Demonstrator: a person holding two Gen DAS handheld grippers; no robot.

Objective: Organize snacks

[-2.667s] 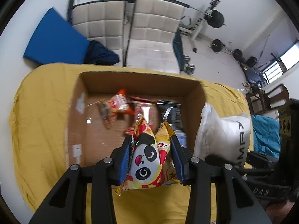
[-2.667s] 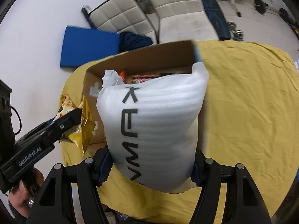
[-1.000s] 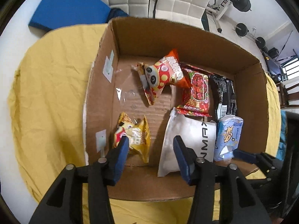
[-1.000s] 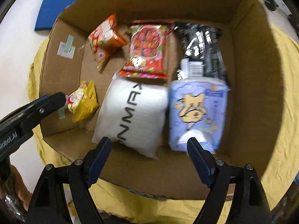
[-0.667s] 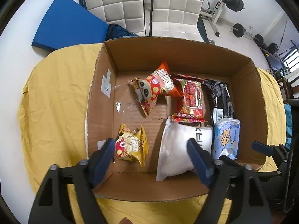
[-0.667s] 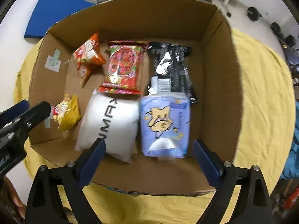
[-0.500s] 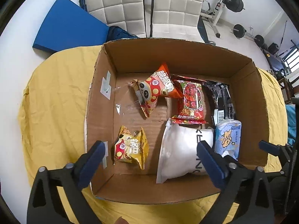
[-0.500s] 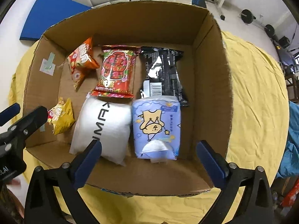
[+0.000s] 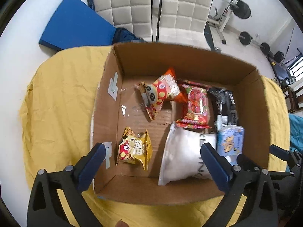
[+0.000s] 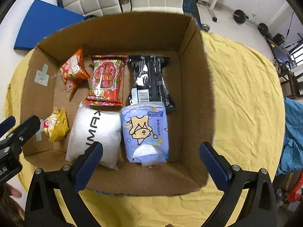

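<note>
An open cardboard box point(image 9: 189, 64) point(image 10: 195, 79) on a yellow cloth holds several snack packs. A small yellow pack point(image 9: 135, 149) point(image 10: 55, 125) lies near the front left, a white pouch point(image 9: 184, 157) point(image 10: 94, 130) beside it, and a pale blue pack point(image 9: 230, 141) point(image 10: 144, 132) to the right. Behind them lie an orange panda pack point(image 9: 162, 92) point(image 10: 73, 71), a red pack point(image 9: 196, 106) point(image 10: 106, 79) and a black pack point(image 9: 225, 104) point(image 10: 151, 79). My left gripper point(image 9: 151, 164) and my right gripper point(image 10: 150, 160) hang wide open and empty above the box's front edge.
The yellow cloth point(image 9: 62, 98) point(image 10: 244, 98) covers the table around the box. Two white padded chairs point(image 9: 151, 11) and a blue mat point(image 9: 75, 24) stand behind. Weight equipment point(image 9: 240, 11) is at the back right. A blue fabric point(image 10: 292, 136) lies at the right edge.
Both grippers let go of their packs, the yellow one and the white pouch, into the box. They then opened wide and drew up and back.
</note>
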